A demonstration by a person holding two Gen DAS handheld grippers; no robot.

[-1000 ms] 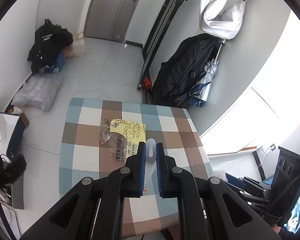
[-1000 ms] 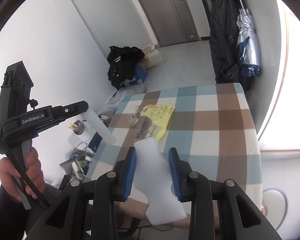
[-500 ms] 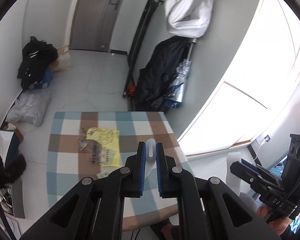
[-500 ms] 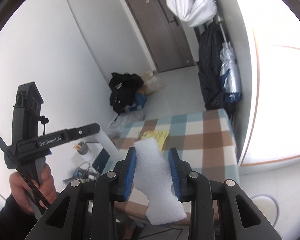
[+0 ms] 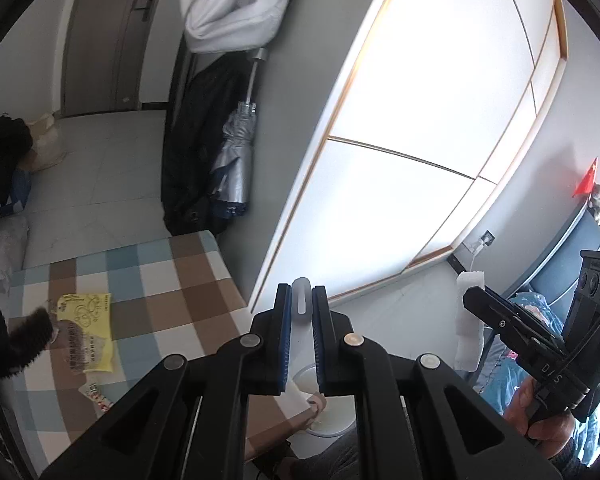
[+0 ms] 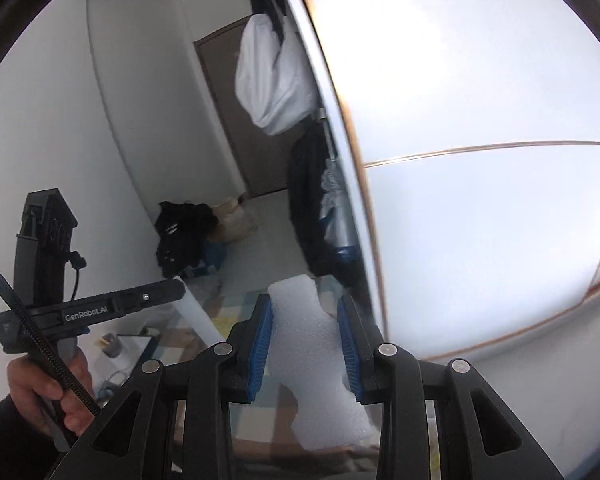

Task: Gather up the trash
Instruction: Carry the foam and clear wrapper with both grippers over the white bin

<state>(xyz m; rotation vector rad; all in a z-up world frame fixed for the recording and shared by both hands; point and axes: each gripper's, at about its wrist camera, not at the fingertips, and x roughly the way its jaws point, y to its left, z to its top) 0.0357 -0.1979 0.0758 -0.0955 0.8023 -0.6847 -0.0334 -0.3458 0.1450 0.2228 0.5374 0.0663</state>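
The left gripper [image 5: 301, 322] clamps a thin plastic strip [image 5: 302, 305] lengthwise; the right gripper [image 6: 305, 344] squeezes a foam chunk [image 6: 314, 354]. The white bin [image 5: 327, 400] sits directly below the left (nearer, I'd say).

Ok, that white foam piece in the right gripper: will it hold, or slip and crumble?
The white foam piece looks airy and probably very light. It overhangs the right gripper without drooping, so likely fairly stiff. Its pebbly surface should grip the pads; hard squeezing may dent it.
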